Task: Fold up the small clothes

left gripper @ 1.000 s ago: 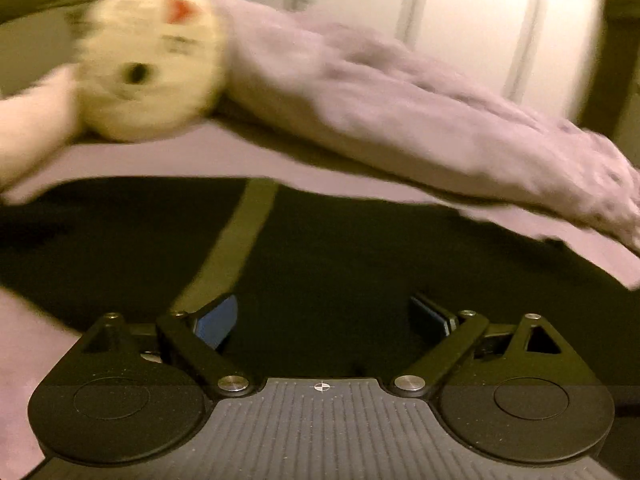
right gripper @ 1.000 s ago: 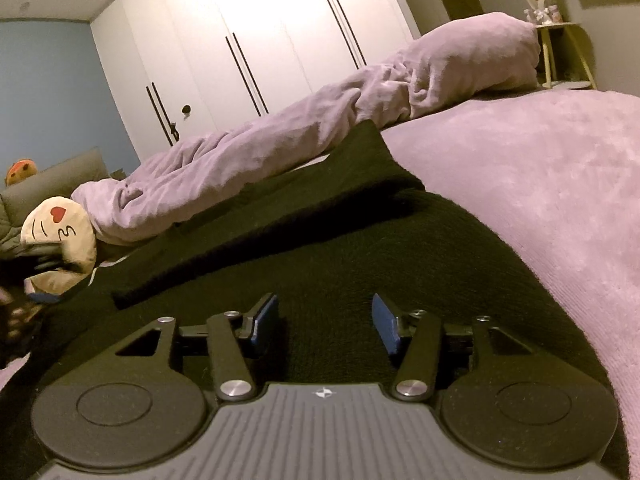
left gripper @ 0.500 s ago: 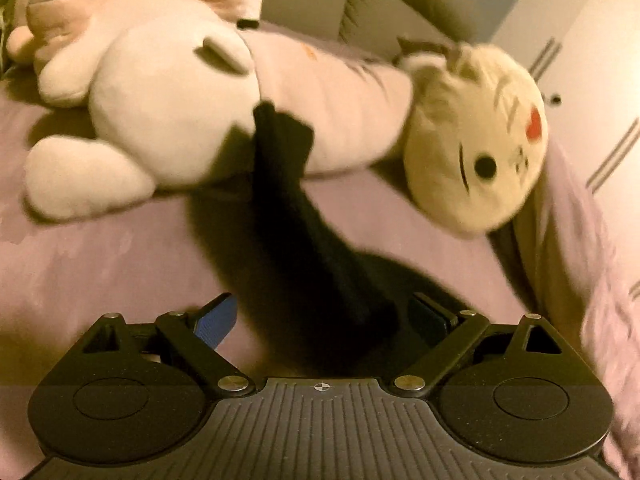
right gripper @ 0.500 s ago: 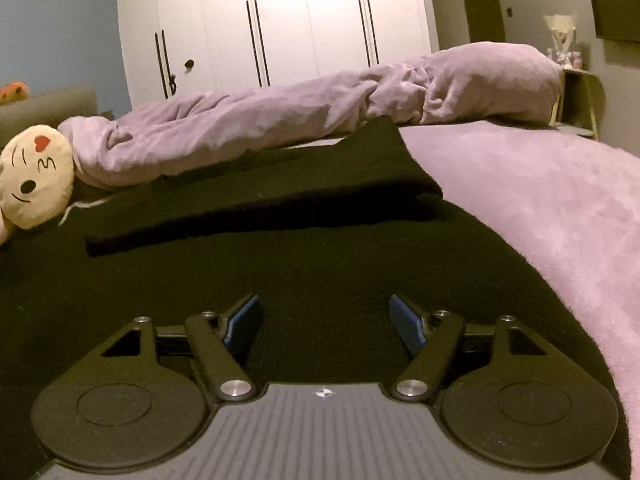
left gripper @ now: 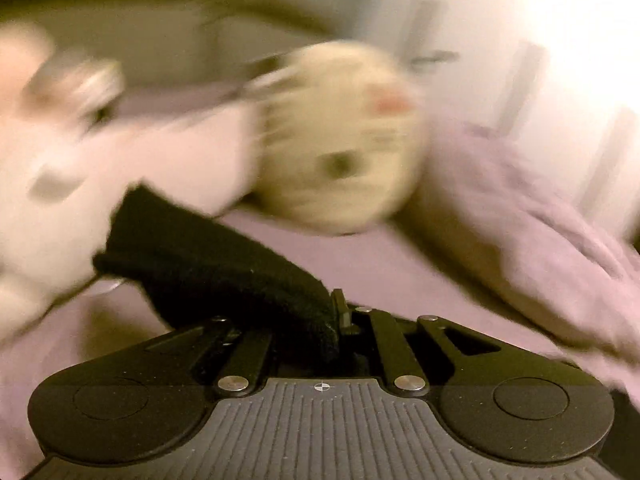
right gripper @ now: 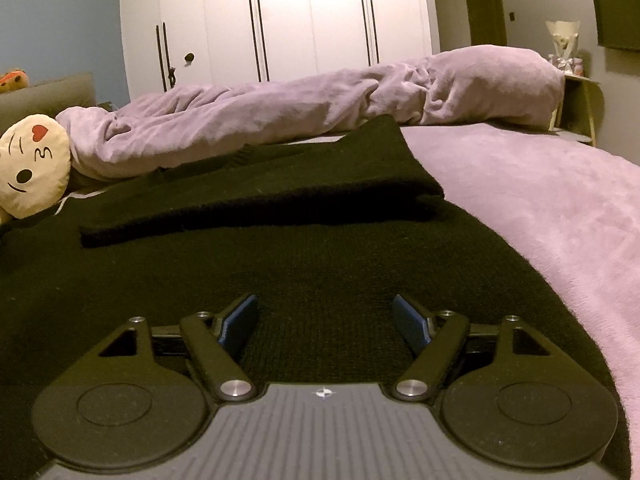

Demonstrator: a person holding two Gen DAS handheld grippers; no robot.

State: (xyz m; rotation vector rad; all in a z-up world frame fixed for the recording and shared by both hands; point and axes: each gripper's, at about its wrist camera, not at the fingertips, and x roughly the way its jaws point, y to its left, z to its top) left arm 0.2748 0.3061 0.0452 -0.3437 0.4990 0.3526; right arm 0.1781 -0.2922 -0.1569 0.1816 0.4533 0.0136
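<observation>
A black knit garment (right gripper: 320,240) lies spread on the purple bed, one sleeve (right gripper: 260,196) folded across its body. My right gripper (right gripper: 324,320) is open and empty, low over the garment's near part. In the blurred left wrist view, my left gripper (left gripper: 334,312) is shut on the garment's other black sleeve (left gripper: 208,264), which stretches out to the left, lifted above the bedsheet.
A round cream cat-face cushion (left gripper: 340,160) (right gripper: 32,168) and a pale plush toy (left gripper: 100,160) lie by the left gripper. A rolled purple blanket (right gripper: 320,100) runs along the bed's far side. White wardrobes (right gripper: 280,20) stand behind. Purple bedsheet (right gripper: 540,208) extends right.
My left gripper has closed on the black sleeve and is moving with it; its view is swinging. My right gripper has opened a little wider and stayed over the garment.
</observation>
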